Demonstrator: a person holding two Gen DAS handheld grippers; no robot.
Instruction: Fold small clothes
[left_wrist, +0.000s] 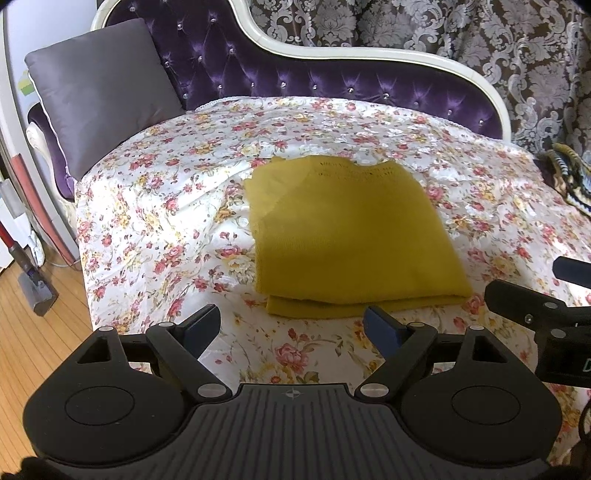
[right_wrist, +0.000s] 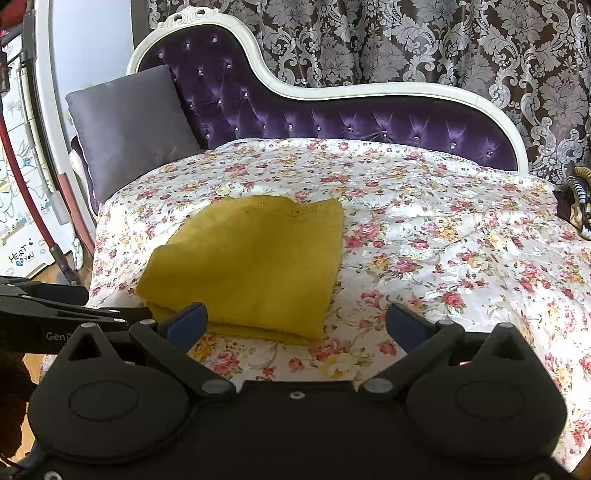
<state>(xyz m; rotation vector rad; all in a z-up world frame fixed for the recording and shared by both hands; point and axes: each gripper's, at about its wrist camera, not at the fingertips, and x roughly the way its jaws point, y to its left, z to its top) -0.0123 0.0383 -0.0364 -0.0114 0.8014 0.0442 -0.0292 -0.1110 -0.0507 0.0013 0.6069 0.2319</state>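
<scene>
A mustard-yellow knit garment (left_wrist: 351, 236) lies folded into a flat rectangle on the floral bedspread (left_wrist: 166, 206); it also shows in the right wrist view (right_wrist: 251, 266). My left gripper (left_wrist: 295, 328) is open and empty, just short of the garment's near folded edge. My right gripper (right_wrist: 297, 323) is open and empty, near the garment's near right corner. The right gripper's side shows at the right edge of the left wrist view (left_wrist: 535, 310); the left gripper's side shows at the left of the right wrist view (right_wrist: 55, 310).
A grey cushion (left_wrist: 99, 96) leans on the purple tufted backrest (left_wrist: 332, 85) at the far left. A dark striped cloth (left_wrist: 569, 177) lies at the right end. Patterned curtains (right_wrist: 406, 40) hang behind. A vacuum (left_wrist: 22, 251) stands on the wooden floor left.
</scene>
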